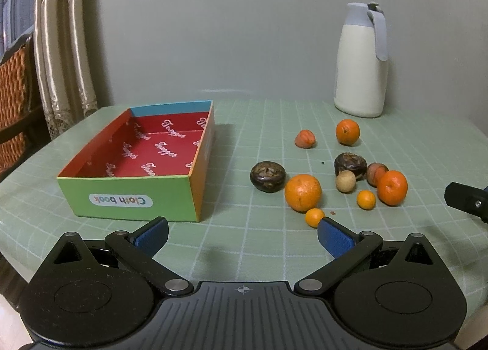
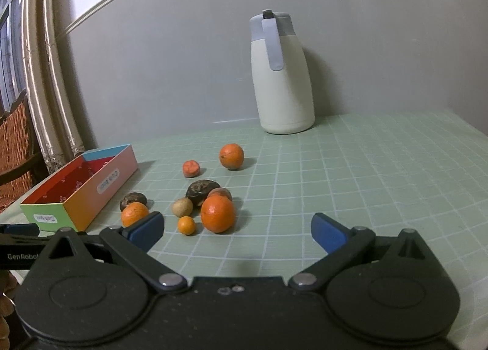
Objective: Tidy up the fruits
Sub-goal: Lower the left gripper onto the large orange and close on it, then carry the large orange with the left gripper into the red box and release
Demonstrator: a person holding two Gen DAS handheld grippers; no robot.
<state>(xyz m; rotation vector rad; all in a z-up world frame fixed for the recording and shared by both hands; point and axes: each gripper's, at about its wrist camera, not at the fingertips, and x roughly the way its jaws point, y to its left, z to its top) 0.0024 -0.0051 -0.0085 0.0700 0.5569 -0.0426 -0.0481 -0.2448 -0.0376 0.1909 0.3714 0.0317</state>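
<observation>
A colourful cardboard box [image 1: 134, 200] with a red inside stands open and empty on the left; it also shows in the right wrist view [image 2: 88, 200]. Several fruits lie loose to its right: oranges [image 1: 303, 193] [image 2: 218, 213], small kumquats [image 1: 314, 217] [image 2: 186, 225], dark brown round fruits [image 1: 267, 176] [image 2: 201, 192], a tan longan [image 1: 345, 181] [image 2: 182, 207] and reddish pieces [image 1: 305, 138] [image 2: 191, 168]. My left gripper [image 1: 242, 235] is open and empty, low over the table in front of the box and fruits. My right gripper [image 2: 238, 232] is open and empty, just in front of the fruit cluster.
A white jug with a grey lid and handle [image 1: 361, 60] [image 2: 282, 75] stands at the back by the grey wall. A green checked cloth [image 1: 244, 142] covers the table. A curtain [image 1: 61, 45] and a wicker chair [image 1: 13, 106] stand at the left.
</observation>
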